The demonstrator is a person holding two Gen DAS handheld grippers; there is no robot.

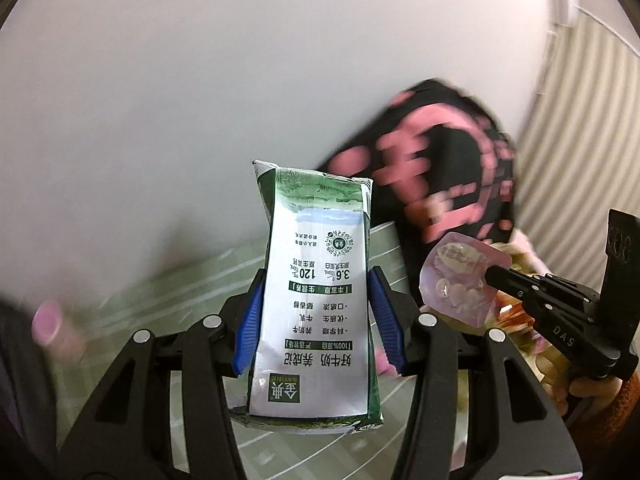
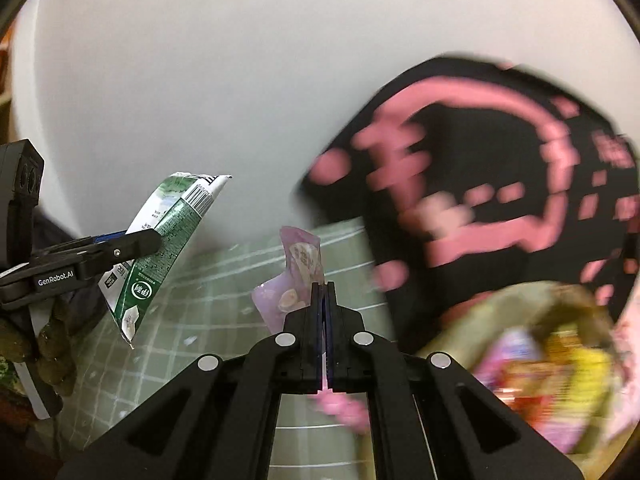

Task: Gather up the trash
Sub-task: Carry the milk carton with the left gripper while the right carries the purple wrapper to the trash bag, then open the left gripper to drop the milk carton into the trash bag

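Observation:
My left gripper [image 1: 316, 312] is shut on a flattened green and white milk carton [image 1: 316, 312] and holds it upright above the green cutting mat [image 1: 168, 280]. The carton also shows in the right wrist view [image 2: 160, 248], held by the left gripper [image 2: 136, 246]. My right gripper [image 2: 324, 292] is shut on a pale purple snack wrapper [image 2: 298, 276]. The wrapper shows in the left wrist view [image 1: 460, 276] with the right gripper [image 1: 496, 276] on it. Both are in the air, apart from each other.
A black bag with pink print [image 2: 480, 184] stands blurred at the right, also in the left wrist view [image 1: 440, 160]. A container with colourful wrappers [image 2: 540, 360] lies below it. A white wall [image 1: 200, 80] is behind. The mat [image 2: 224, 300] has a grid.

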